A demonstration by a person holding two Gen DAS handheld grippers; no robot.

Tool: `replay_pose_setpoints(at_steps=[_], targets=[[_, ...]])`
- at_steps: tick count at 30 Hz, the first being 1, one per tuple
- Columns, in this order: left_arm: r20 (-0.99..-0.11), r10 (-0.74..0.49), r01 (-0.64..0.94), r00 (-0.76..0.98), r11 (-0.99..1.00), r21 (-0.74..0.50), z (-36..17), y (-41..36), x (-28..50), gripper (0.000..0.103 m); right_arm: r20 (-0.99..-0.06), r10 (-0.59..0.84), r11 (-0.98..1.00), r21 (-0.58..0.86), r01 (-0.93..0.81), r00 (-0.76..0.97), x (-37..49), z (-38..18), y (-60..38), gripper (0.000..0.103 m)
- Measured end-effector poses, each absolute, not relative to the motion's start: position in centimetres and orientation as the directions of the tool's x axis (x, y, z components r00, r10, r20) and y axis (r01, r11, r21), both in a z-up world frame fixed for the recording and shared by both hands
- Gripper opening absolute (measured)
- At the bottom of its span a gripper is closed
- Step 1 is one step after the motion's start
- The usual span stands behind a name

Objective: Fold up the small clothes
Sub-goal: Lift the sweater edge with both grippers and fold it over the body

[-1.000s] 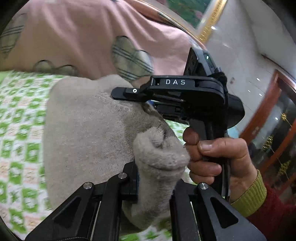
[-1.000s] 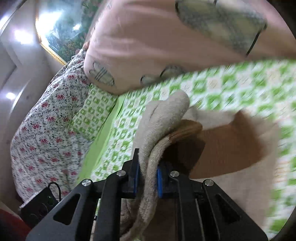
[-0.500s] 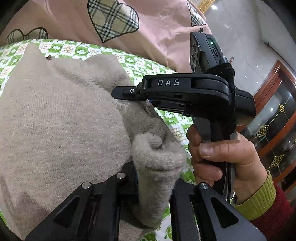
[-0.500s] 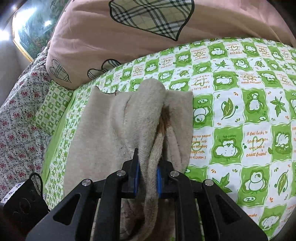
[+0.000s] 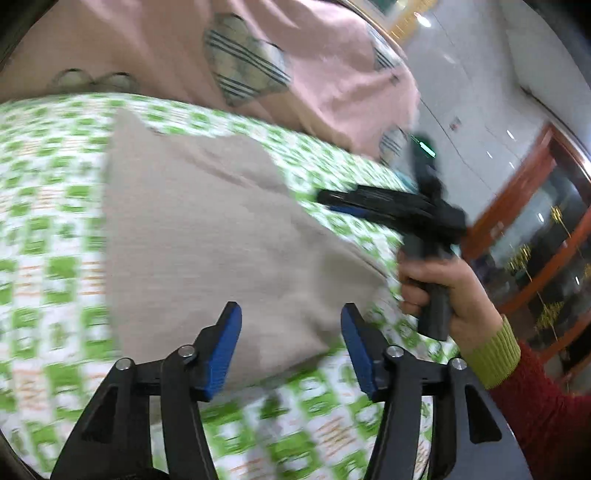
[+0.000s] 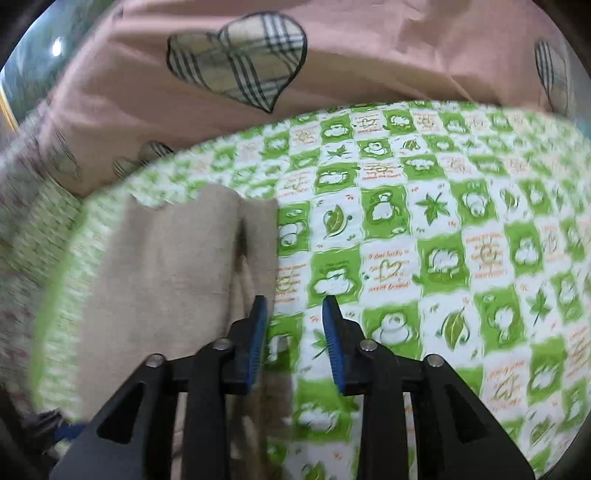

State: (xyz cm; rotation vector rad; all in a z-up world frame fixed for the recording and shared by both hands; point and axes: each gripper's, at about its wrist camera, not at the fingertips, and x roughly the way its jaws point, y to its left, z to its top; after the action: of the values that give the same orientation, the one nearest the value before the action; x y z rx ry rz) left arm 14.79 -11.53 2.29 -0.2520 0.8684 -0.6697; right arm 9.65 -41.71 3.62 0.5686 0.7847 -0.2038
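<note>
Def a home, prob a bedroom. Bed w/ a green-and-white checkered sheet (image 6: 424, 236) printed w/ leaves and little cartoon animals, pink quilt (image 6: 369, 48) w/ plaid hearts bunched at the far end. Off to the side, white tiled wall (image 5: 476, 122) and a wooden glass-front cabinet (image 5: 543, 236) w/ gold trim. Framed picture (image 5: 391, 11) up top, too blurry to make out.

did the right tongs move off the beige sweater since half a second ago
Yes. The right tongs have let go and shifted right: they were clamped on the beige sweater, and now stand open over the green checked sheet, beside the sweater's right edge.
</note>
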Motion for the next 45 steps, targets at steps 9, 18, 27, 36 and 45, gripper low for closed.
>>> replay_pose_setpoints(at_steps=[9,18,27,36,45], targets=[[-0.651,-0.608,0.229,0.455,0.786,-0.574,-0.5,-5.4,21.9,0.069,-0.646,0.251,0.777,0.579,0.249,0.721,11.0,2.0,-39.8,0.072],[-0.611,-0.714,0.173,0.342,0.687,-0.705,-5.8,-6.5,29.5,0.065,-0.674,0.32,0.745,0.613,0.262,0.666,13.2,-1.7,-40.0,0.069],[-0.6,-0.713,0.256,0.363,0.695,-0.672,-2.8,-5.5,27.2,0.042,-0.62,0.35,0.73,0.65,0.21,0.702,12.1,0.6,-36.7,0.03],[-0.617,-0.668,0.283,0.416,0.74,-0.61,2.5,4.1,19.3,0.042,-0.507,0.469,0.695,0.717,0.051,0.723,11.8,1.8,-27.1,0.03],[-0.703,-0.601,0.184,0.379,0.794,-0.579,-2.8,9.7,16.3,0.047,-0.586,0.487,0.71,0.698,0.096,0.648,13.3,-2.7,-21.1,0.031]])
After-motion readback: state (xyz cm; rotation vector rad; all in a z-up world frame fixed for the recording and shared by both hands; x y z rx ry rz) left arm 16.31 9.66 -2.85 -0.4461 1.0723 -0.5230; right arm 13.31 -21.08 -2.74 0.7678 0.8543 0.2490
